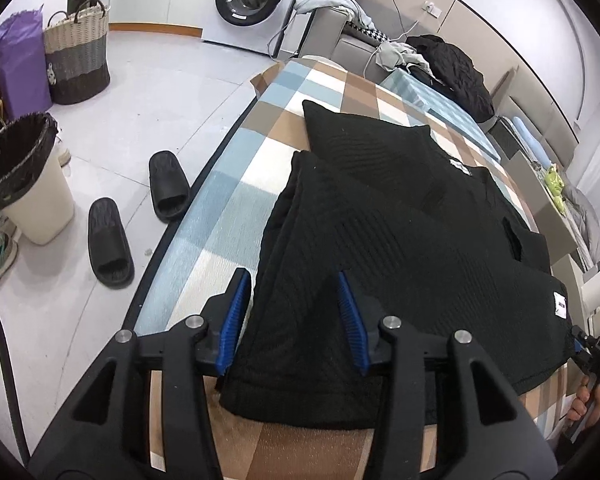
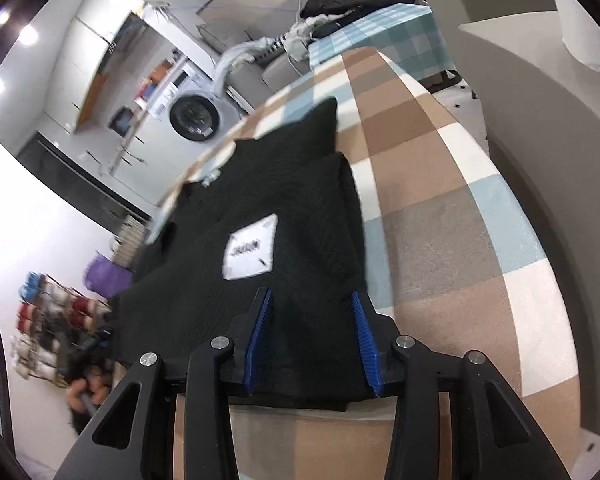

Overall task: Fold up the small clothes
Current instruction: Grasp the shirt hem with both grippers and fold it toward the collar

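Observation:
A black ribbed garment (image 1: pixel 400 240) lies partly folded on a checked table cover (image 1: pixel 236 208), its sleeves folded inward. My left gripper (image 1: pixel 294 304) is open, its blue pads astride the garment's near left hem corner. My right gripper (image 2: pixel 312 320) is open, its pads astride the near right hem corner of the same garment (image 2: pixel 284 200), just below a white label (image 2: pixel 252 248). The right gripper also shows in the left wrist view (image 1: pixel 592 348) at the garment's right edge. I cannot tell whether the pads touch the cloth.
Left of the table on the floor are two black slippers (image 1: pixel 140 212), a lined bin (image 1: pixel 24 176), a woven basket (image 1: pixel 76 52) and a washing machine (image 1: pixel 252 0). A sofa with clothes and a black jacket (image 1: pixel 456 72) stands beyond the table's far end.

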A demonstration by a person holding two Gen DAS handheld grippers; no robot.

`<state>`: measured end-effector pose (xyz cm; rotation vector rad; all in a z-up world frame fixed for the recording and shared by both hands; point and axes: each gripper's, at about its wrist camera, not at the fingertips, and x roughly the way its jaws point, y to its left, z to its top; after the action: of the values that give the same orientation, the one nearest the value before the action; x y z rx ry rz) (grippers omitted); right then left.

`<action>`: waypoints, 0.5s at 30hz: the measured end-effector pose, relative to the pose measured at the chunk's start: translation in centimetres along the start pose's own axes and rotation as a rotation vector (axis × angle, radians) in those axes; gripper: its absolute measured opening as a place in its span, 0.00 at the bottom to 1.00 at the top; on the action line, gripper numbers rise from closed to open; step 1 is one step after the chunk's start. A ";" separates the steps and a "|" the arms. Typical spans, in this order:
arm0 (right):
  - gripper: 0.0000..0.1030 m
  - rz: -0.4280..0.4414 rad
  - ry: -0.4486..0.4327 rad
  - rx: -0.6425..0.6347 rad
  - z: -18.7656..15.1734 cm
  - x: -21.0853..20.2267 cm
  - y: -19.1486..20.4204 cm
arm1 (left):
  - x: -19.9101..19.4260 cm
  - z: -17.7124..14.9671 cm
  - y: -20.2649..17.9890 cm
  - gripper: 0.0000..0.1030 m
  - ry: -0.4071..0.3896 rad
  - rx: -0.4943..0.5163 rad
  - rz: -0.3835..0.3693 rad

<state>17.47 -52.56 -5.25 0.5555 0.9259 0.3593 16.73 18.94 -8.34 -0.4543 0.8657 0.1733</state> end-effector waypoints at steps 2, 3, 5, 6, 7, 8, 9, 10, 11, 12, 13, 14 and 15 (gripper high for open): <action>0.41 0.095 -0.048 0.001 0.1 -1.1 0.4 | -0.3 -0.2 0.0 0.40 -0.001 0.007 0.004; 0.42 0.134 -0.070 0.006 0.2 -1.6 0.5 | -0.4 -0.2 -0.1 0.40 -0.003 0.008 0.007; 0.43 0.106 -0.078 0.016 0.4 -1.9 0.2 | -0.4 -0.3 -0.1 0.40 -0.001 0.009 0.006; 0.43 0.092 -0.070 0.021 0.4 -1.7 0.0 | -0.4 -0.3 -0.1 0.40 0.000 0.009 0.009; 0.43 0.076 -0.061 0.028 0.4 -1.5 -0.2 | -0.4 -0.3 -0.1 0.40 0.001 0.010 0.011; 0.43 0.060 -0.044 0.035 0.3 -1.0 -0.5 | -0.4 -0.4 -0.2 0.40 0.001 0.015 0.014; 0.43 0.051 -0.030 0.038 0.2 -0.6 -0.7 | -0.4 -0.4 -0.3 0.40 0.000 0.019 0.015; 0.43 0.042 -0.024 0.037 0.1 -0.3 -0.7 | -0.4 -0.5 -0.3 0.40 -0.003 0.023 0.014; 0.43 0.033 -0.018 0.030 0.1 0.1 -0.7 | -0.5 -0.5 -0.4 0.40 -0.006 0.027 0.014; 0.43 0.022 -0.017 0.018 0.2 0.4 -0.6 | -0.5 -0.4 -0.5 0.40 -0.009 0.029 0.017; 0.43 0.012 -0.021 0.006 0.3 0.7 -0.4 | -0.5 -0.4 -0.5 0.40 -0.011 0.033 0.016; 0.43 0.003 -0.028 -0.014 0.5 1.0 0.0 | -0.5 -0.3 -0.6 0.40 -0.013 0.038 0.014; 0.43 -0.005 -0.035 -0.026 0.7 1.2 0.2 | -0.5 -0.2 -0.7 0.35 -0.024 0.046 0.018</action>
<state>18.69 -51.97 -5.52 0.5337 0.8876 0.3561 16.47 18.24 -7.87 -0.4013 0.8488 0.1746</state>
